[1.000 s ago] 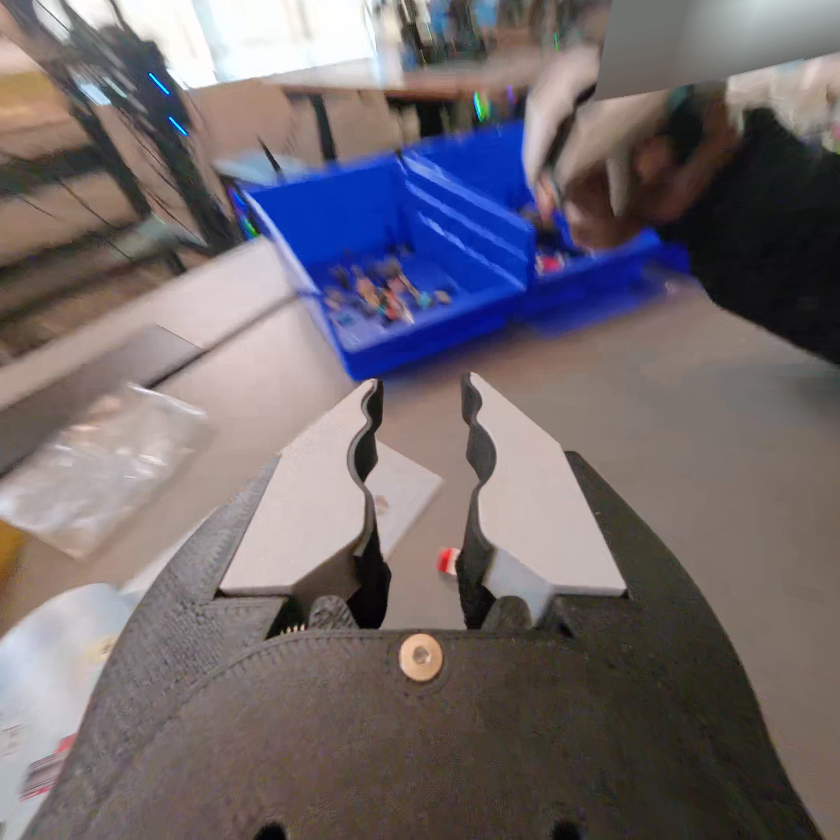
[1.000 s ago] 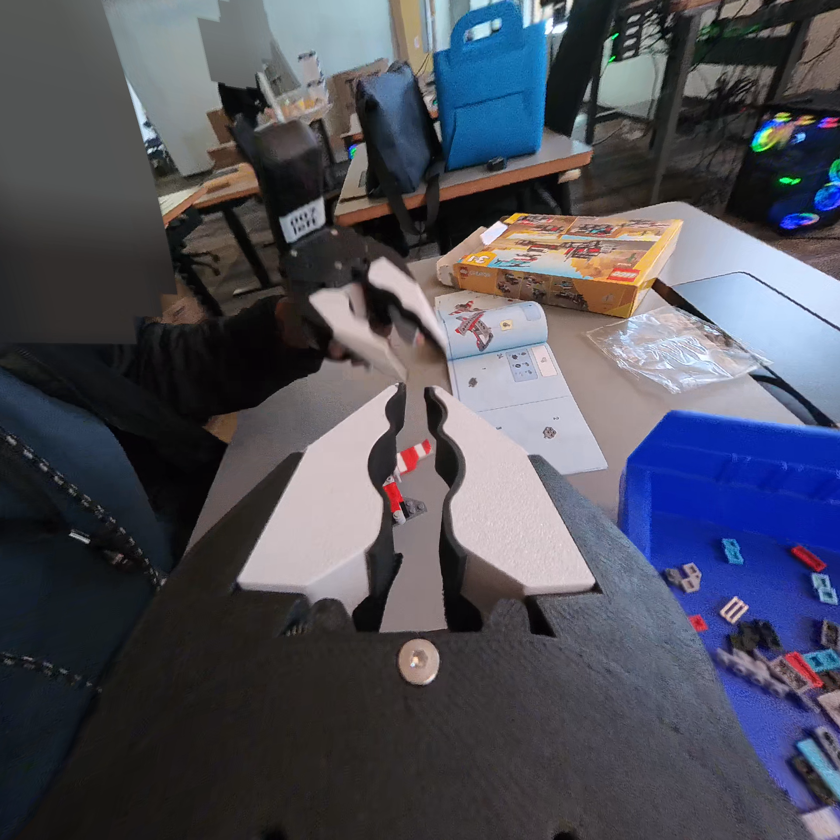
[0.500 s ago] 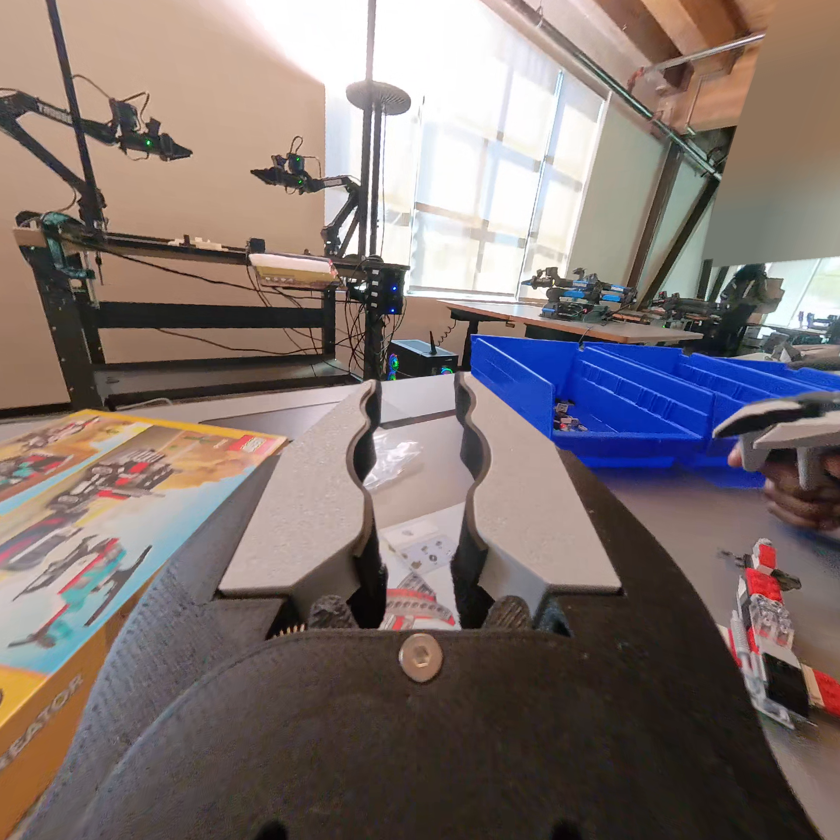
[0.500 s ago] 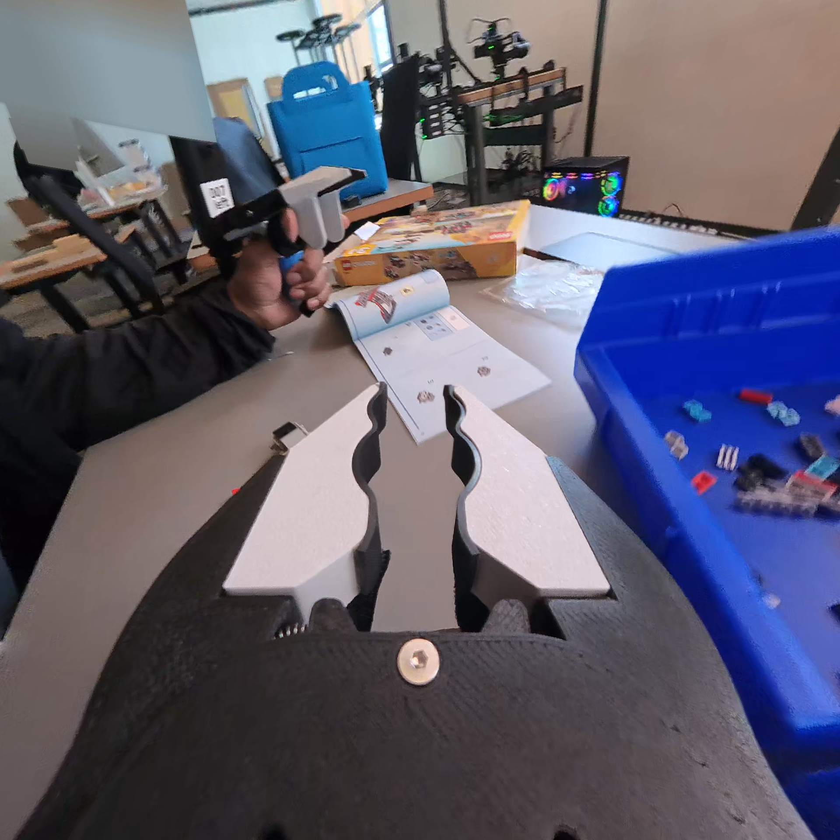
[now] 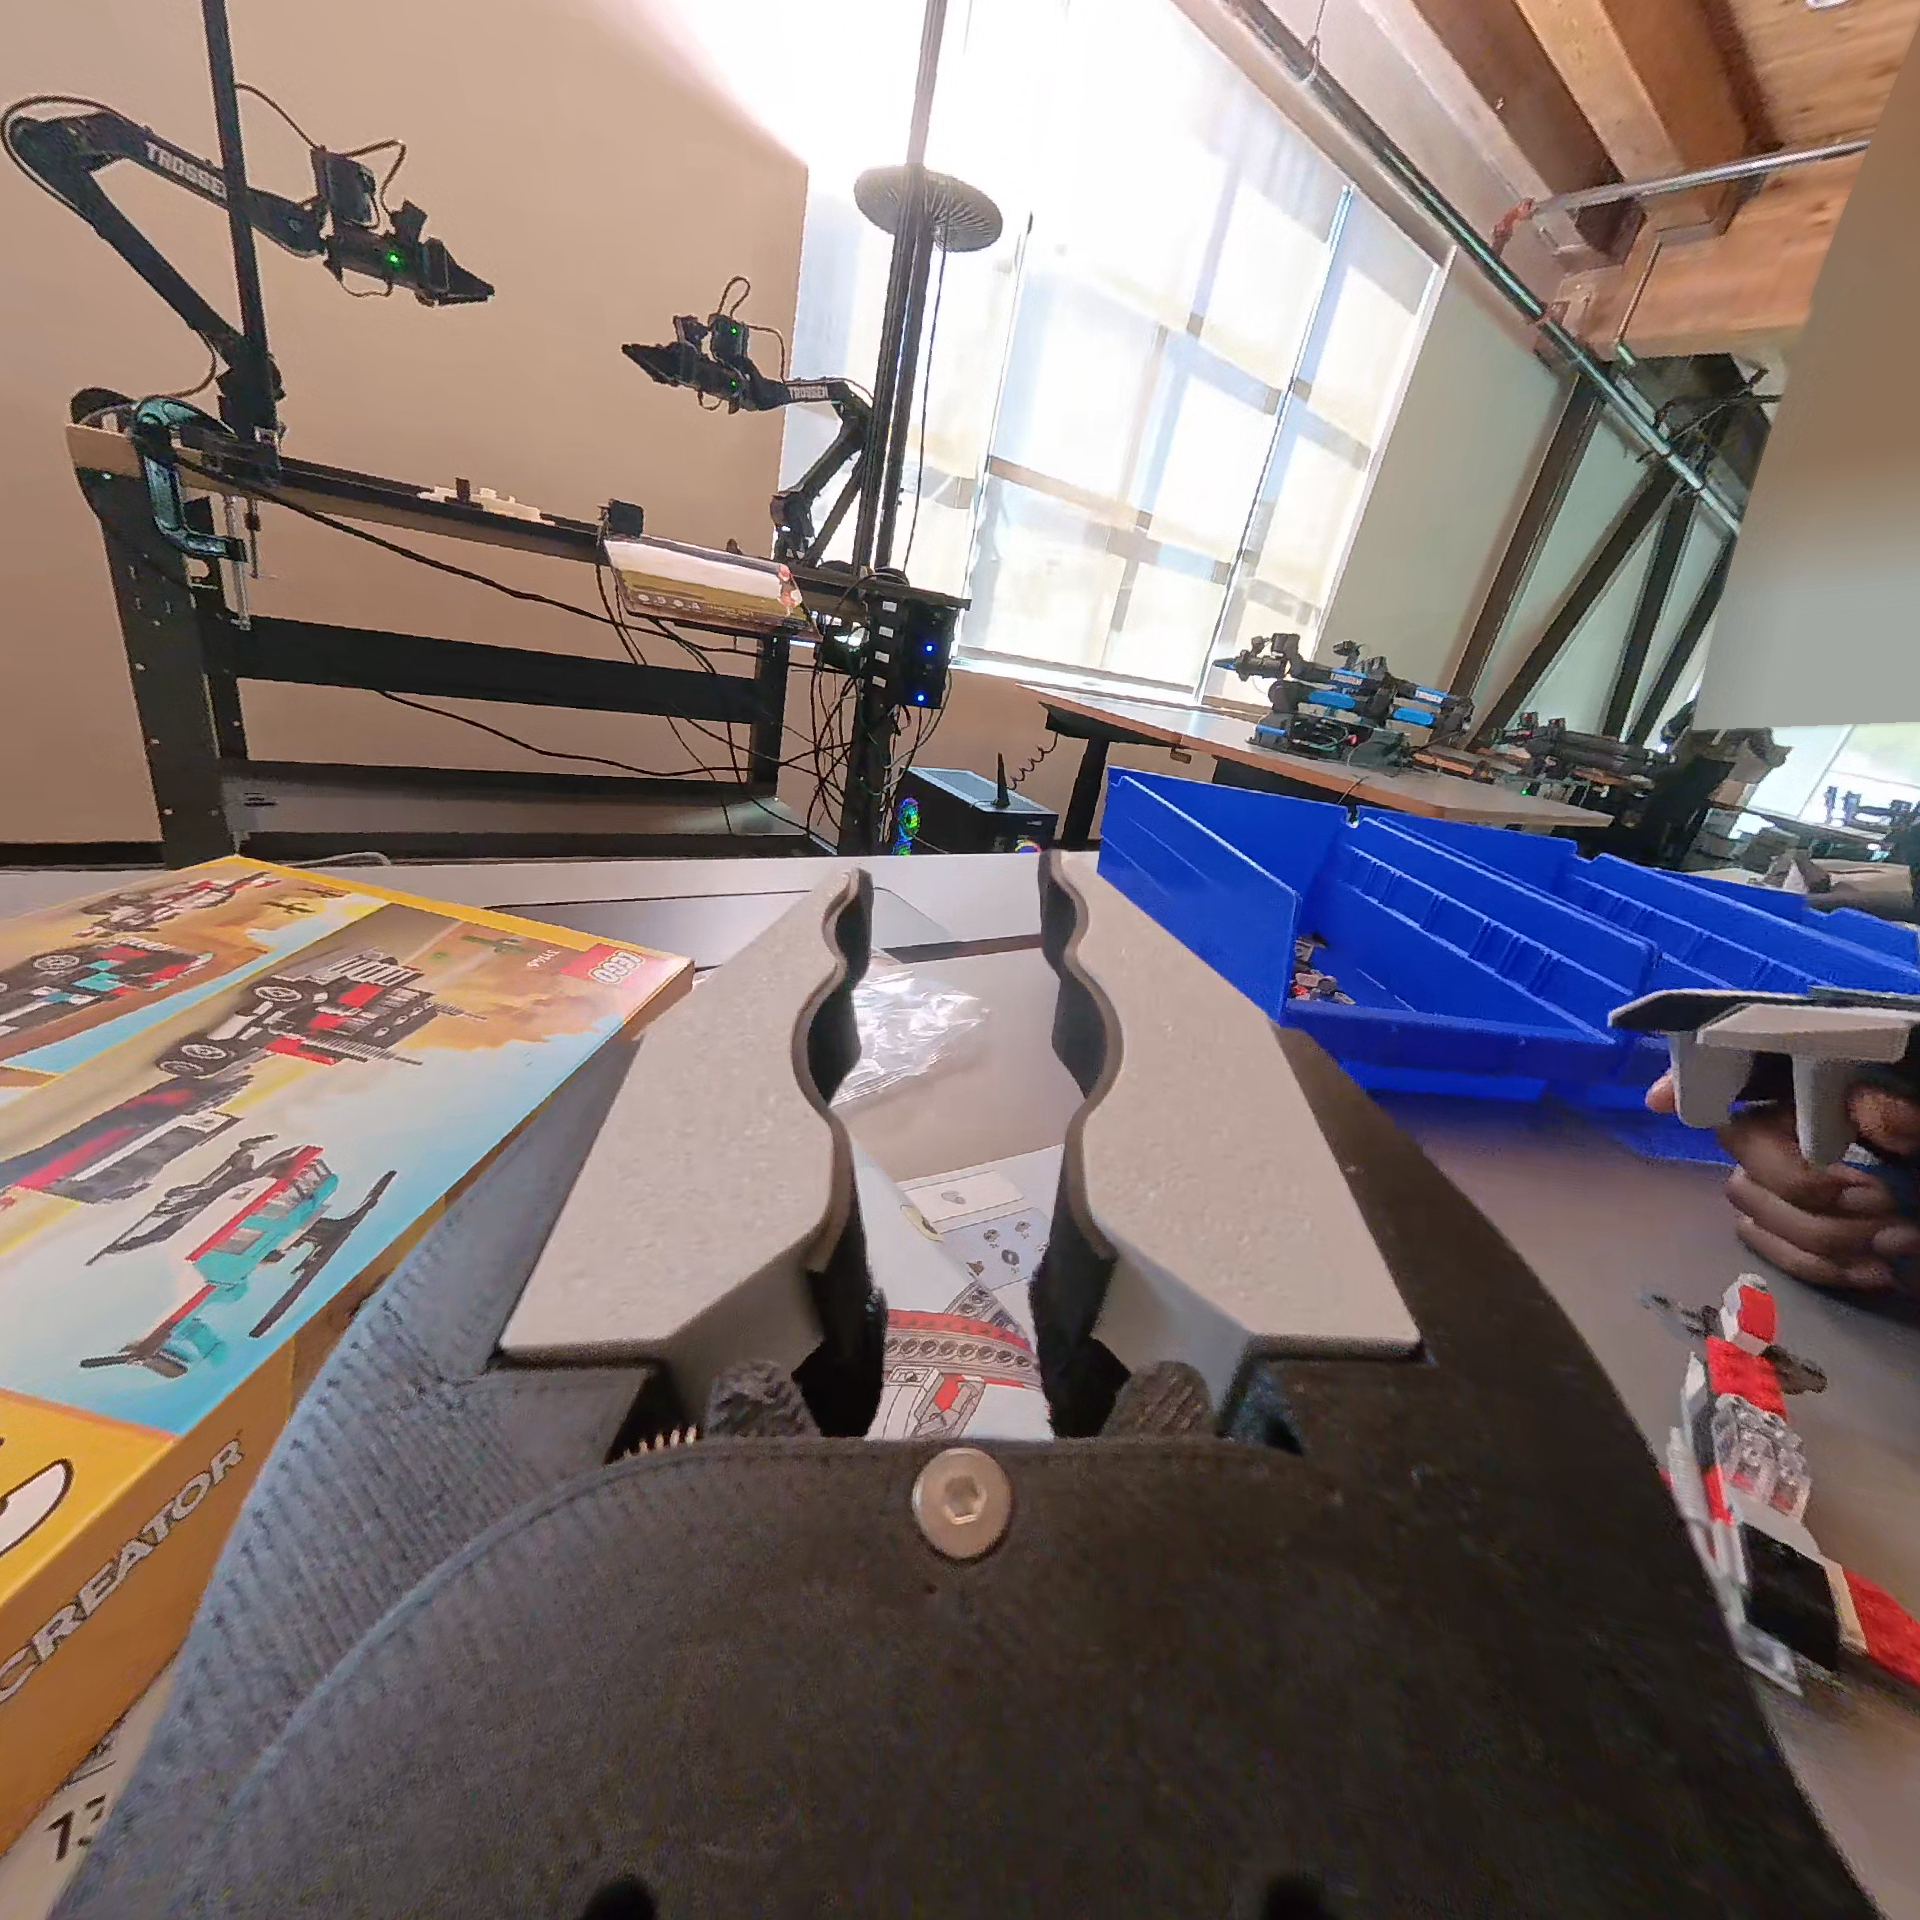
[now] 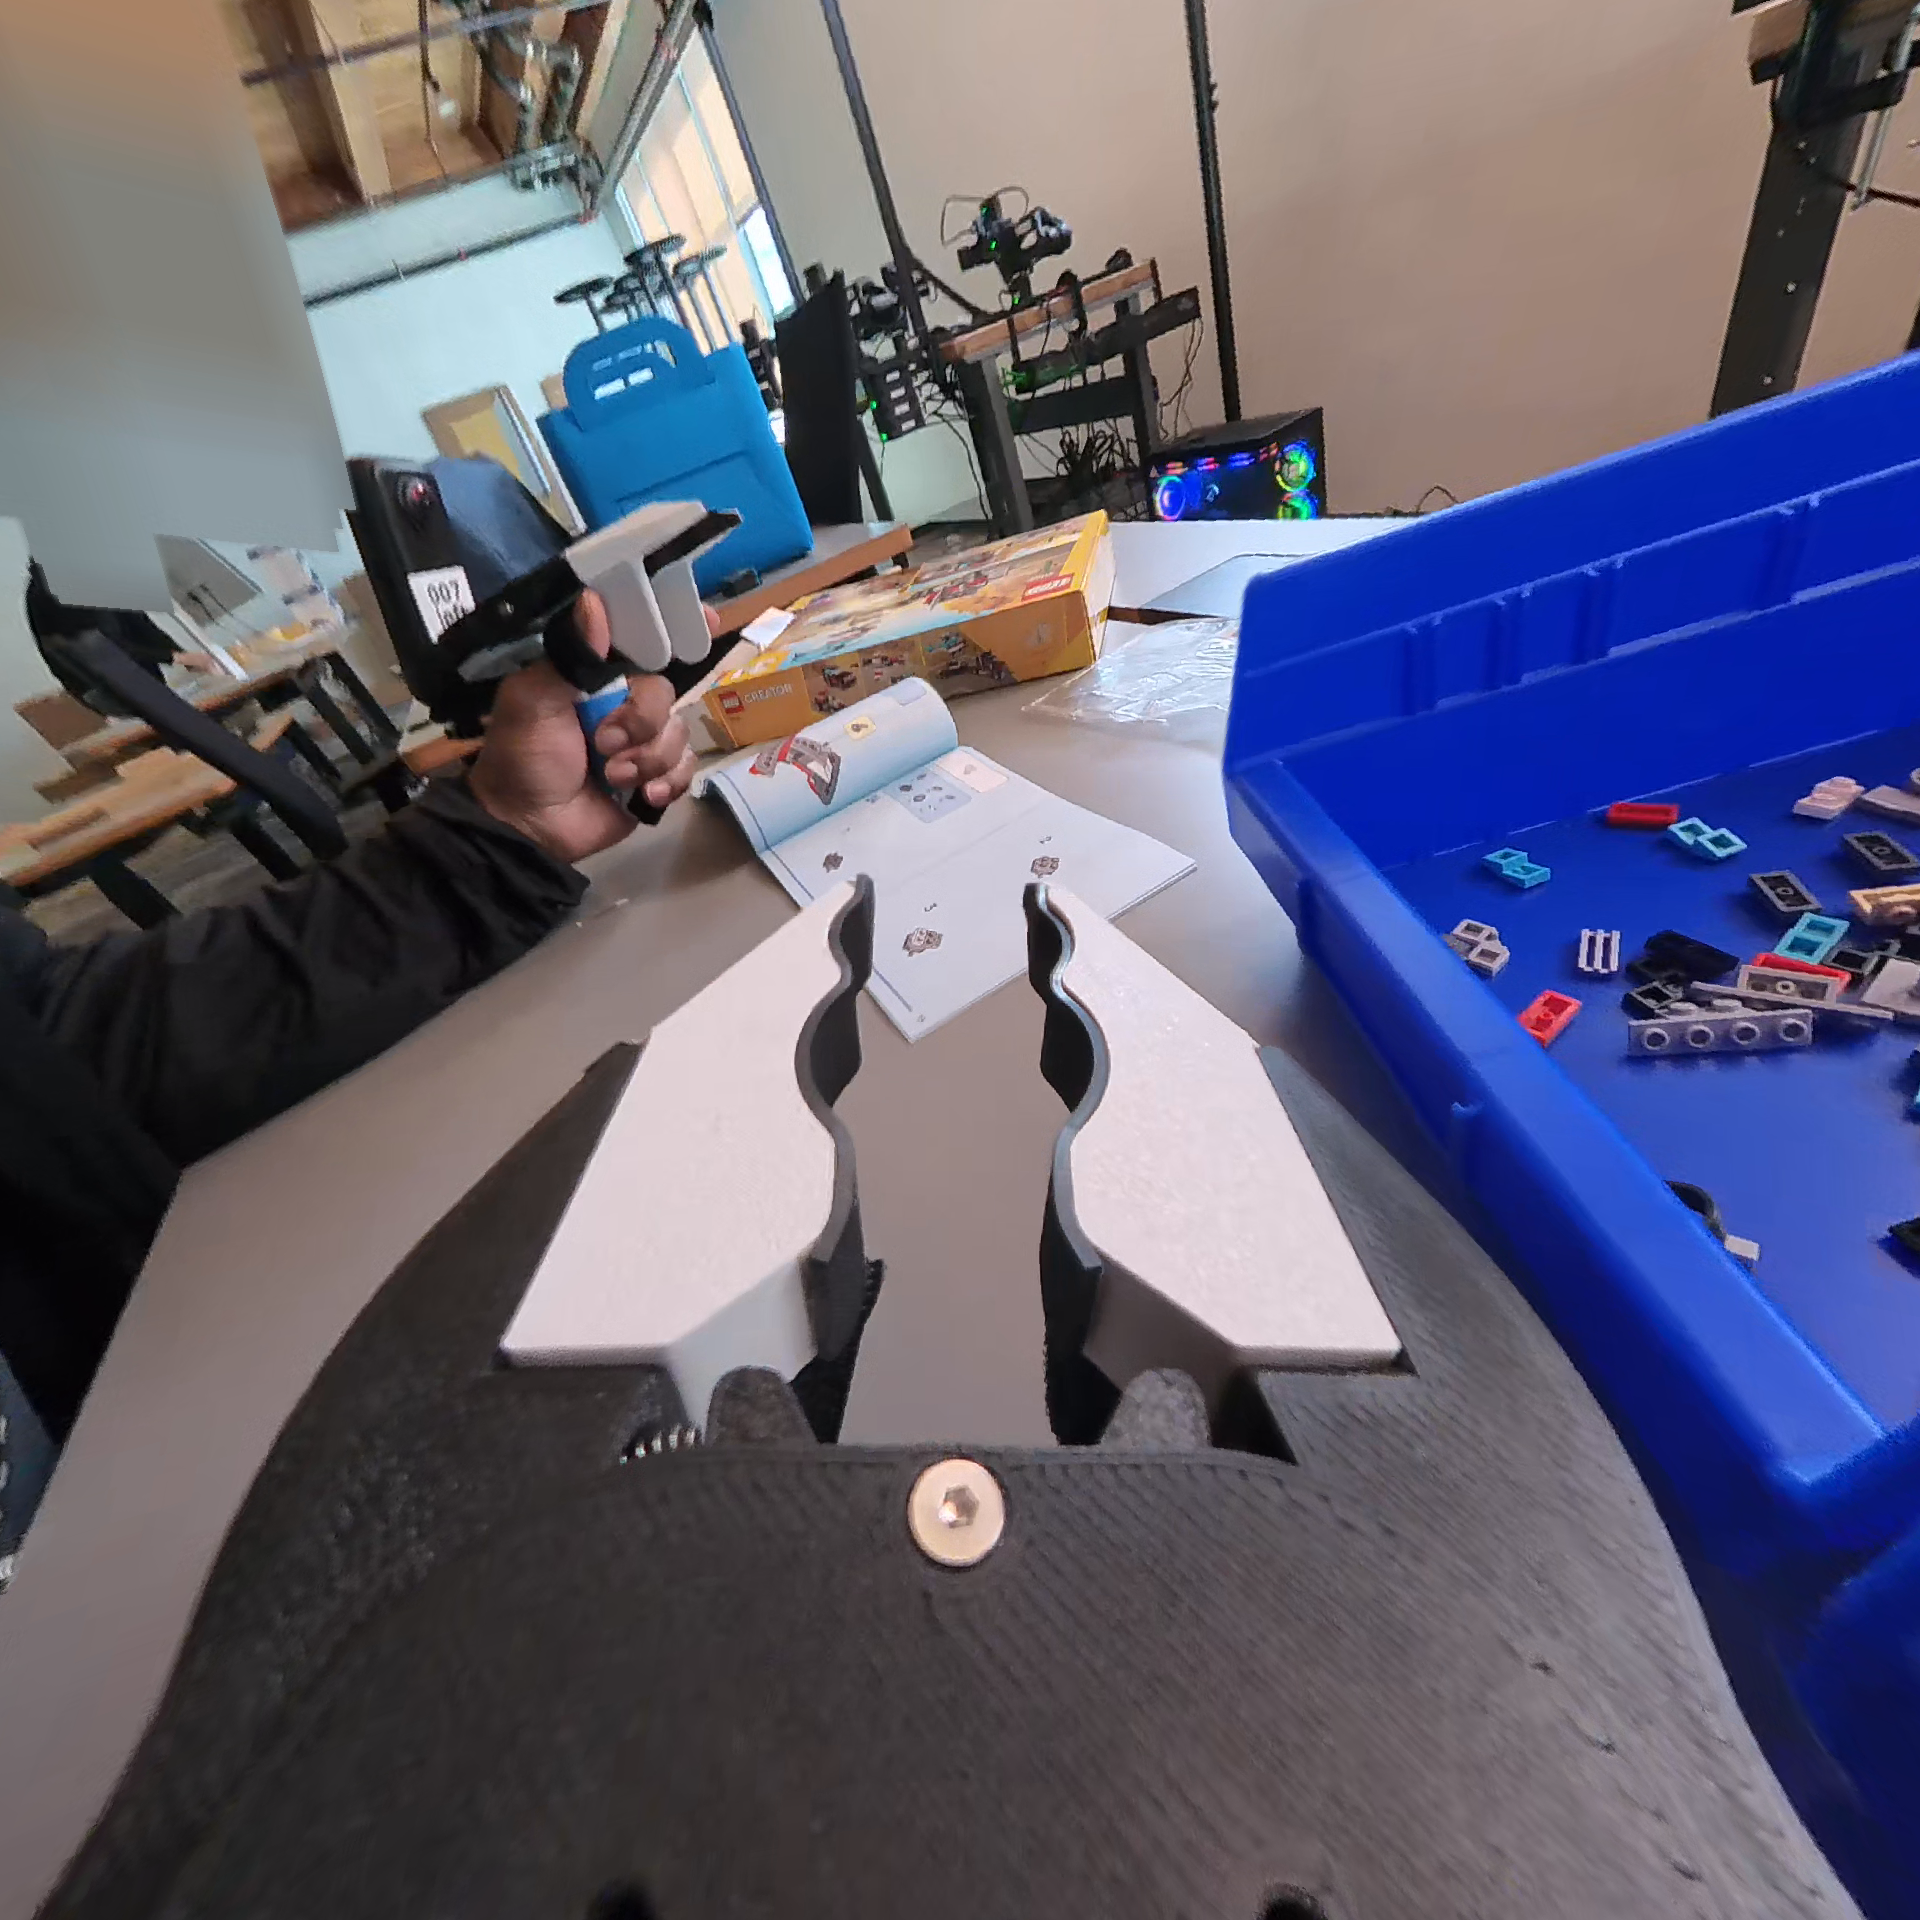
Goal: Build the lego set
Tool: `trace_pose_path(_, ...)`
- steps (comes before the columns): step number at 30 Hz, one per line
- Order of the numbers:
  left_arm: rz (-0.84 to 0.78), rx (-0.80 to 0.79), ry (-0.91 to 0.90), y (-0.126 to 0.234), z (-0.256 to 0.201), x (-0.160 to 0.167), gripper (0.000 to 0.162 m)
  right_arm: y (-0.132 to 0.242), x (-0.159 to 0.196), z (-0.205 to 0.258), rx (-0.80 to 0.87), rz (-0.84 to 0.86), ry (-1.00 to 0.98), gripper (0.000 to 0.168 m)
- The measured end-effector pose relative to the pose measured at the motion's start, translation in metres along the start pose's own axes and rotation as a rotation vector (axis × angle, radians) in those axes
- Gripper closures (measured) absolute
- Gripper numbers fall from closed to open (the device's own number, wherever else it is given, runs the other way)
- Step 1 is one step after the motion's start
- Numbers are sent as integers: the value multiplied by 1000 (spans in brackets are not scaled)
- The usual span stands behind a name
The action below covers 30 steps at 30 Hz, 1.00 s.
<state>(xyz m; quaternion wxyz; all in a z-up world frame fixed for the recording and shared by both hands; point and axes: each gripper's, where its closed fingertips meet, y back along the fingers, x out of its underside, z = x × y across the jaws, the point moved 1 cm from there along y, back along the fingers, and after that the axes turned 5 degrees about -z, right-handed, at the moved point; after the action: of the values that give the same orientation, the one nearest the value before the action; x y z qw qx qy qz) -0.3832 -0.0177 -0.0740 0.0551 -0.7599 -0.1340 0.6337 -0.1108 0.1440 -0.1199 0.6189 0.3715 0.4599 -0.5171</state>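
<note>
Left gripper (image 5: 945,894) and right gripper (image 6: 943,904), both parted, empty; model (image 5: 1756,1496) on table (image 5: 1538,1226) right of the left one.

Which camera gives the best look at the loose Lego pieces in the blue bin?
The right wrist view: the loose Lego pieces lie close and distinct on the blue bin floor. The left wrist view shows only a tiny, distant cluster of them.
</note>
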Motion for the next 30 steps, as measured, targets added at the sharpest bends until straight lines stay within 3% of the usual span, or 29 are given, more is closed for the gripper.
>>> trace_pose_path(9, 16, -24, -94, -1, -4, 7, 129, 0, 0, 2, -9, -3, 15, 141)
trace_pose_path(15, 51, -132, -114, -1, -18, 8, 129, -6, -7, 10, -59, -35, 36, 142)
trace_pose_path(22, 220, -55, -168, -30, -93, 10, 127, -34, -44, 31, -210, -178, 116, 141)
trace_pose_path(30, 295, 34, -214, -101, -188, -19, 125, -25, -37, 35, -250, -270, 143, 143)
